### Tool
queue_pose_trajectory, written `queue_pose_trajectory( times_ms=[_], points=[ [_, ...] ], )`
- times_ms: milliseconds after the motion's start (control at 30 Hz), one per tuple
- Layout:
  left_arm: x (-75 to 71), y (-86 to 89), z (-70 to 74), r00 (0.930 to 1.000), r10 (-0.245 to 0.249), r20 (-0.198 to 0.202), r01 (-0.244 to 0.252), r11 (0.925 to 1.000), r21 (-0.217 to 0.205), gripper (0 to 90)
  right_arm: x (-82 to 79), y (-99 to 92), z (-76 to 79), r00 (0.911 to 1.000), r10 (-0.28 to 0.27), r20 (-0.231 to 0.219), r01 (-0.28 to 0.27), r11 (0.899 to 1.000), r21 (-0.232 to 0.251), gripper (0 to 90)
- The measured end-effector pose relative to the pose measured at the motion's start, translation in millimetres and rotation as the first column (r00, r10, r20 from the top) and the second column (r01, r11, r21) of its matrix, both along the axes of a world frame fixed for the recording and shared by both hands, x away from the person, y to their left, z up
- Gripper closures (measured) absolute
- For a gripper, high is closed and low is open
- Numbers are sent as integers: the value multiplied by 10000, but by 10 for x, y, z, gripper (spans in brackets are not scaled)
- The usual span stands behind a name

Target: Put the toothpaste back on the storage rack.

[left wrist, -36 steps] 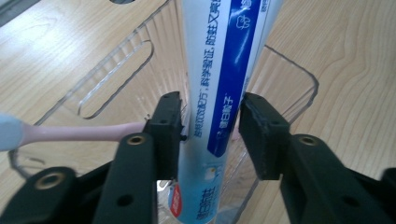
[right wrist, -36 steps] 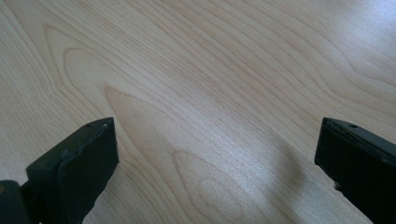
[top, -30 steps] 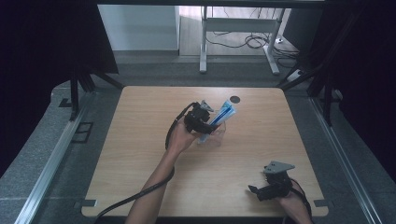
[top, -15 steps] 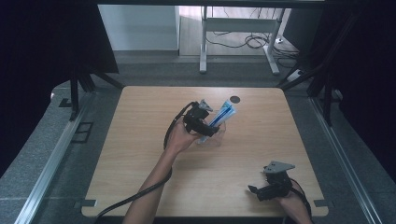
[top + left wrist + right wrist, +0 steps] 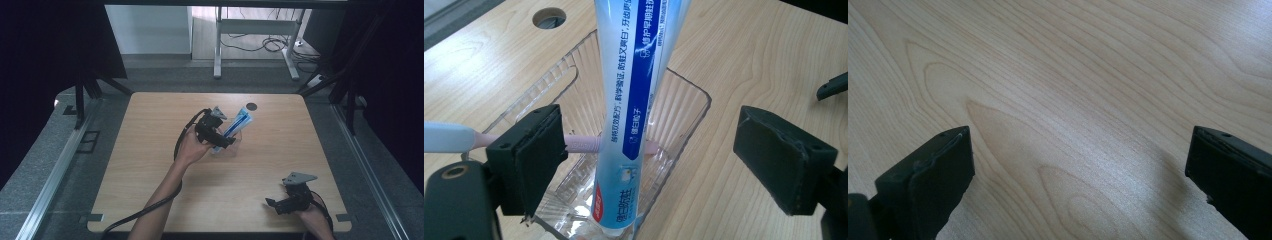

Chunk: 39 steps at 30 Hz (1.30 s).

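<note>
The left tool (image 5: 644, 160), jaws spread, straddles a tube (image 5: 636, 95) standing tilted in a clear tray (image 5: 689, 100) at bench (image 5: 150, 165) centre, long axis rising far-right. The right tool (image 5: 1078, 185), also spread, rests well apart at the near right.
</note>
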<state>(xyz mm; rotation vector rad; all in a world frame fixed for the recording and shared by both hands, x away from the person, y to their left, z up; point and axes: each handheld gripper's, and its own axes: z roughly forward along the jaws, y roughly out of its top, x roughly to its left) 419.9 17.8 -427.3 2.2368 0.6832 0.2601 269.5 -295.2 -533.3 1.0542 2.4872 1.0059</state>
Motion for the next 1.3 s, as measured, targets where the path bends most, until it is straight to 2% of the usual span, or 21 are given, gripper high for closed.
queue_pose_trajectory(
  times_ms=[200, 567, 1300],
  points=[
    [-47, 17, 15, 9997, -150, 175, 148, 9998, 96, 130, -1, 4, -1, 10000, 8, 3, -8, 10000, -36, 0],
    [-153, 117, 6, 9997, -161, 195, 160, 9999, 54, 130, -4, 6, 5, 10000, -22, 15, 22, 10000, -66, 0],
    [-398, 507, -46, 9997, 152, 212, -151, 9999, -23, 130, -15, 40, 3, 10000, 17, 73, -16, 10000, -77, 0]
  ],
)
